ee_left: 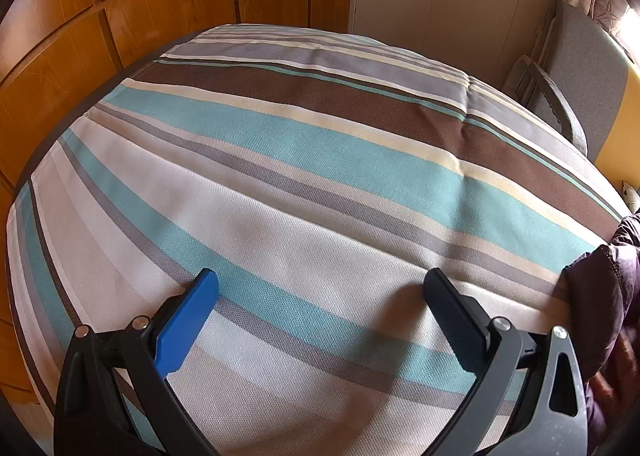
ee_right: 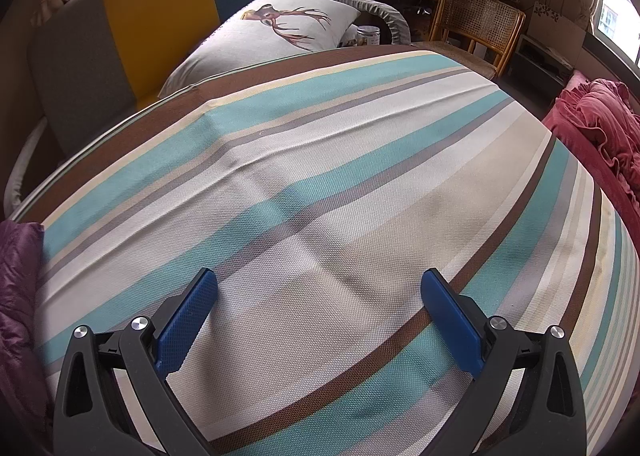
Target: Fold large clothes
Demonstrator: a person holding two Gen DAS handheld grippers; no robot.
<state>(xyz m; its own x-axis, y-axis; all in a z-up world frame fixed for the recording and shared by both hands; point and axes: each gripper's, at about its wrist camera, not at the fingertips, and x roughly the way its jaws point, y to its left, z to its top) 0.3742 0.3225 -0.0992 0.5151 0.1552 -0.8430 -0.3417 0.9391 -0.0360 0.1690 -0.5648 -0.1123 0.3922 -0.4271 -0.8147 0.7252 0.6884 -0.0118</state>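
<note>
Striped woven cloth (ee_left: 320, 184) in teal, brown, cream and grey covers the whole surface ahead of both grippers, lying nearly flat with a few shallow creases; whether it dresses a bed or a tabletop is hard to tell. Beyond the left gripper (ee_left: 320, 288) stand orange wooden cabinet doors (ee_left: 120, 16), with a grey padded chair (ee_left: 576, 68) off to its right. Just right of that gripper, at the cloth's edge, lies a purple quilted garment (ee_left: 604, 296), glossy and puffy; the same garment shows at the left edge of the right wrist view (ee_right: 18, 280).

Ahead of the right gripper (ee_right: 320, 288) sits a headboard in grey, yellow and blue panels (ee_right: 156, 8), a white pillow printed with a deer (ee_right: 280, 28), and a cane-backed wooden chair (ee_right: 476, 28). To its right lies crumpled red fabric (ee_right: 600, 124).

Both grippers hover low over the cloth, fingers spread wide apart and holding nothing. The left gripper carries one blue pad and one black; the right has two blue textured pads.
</note>
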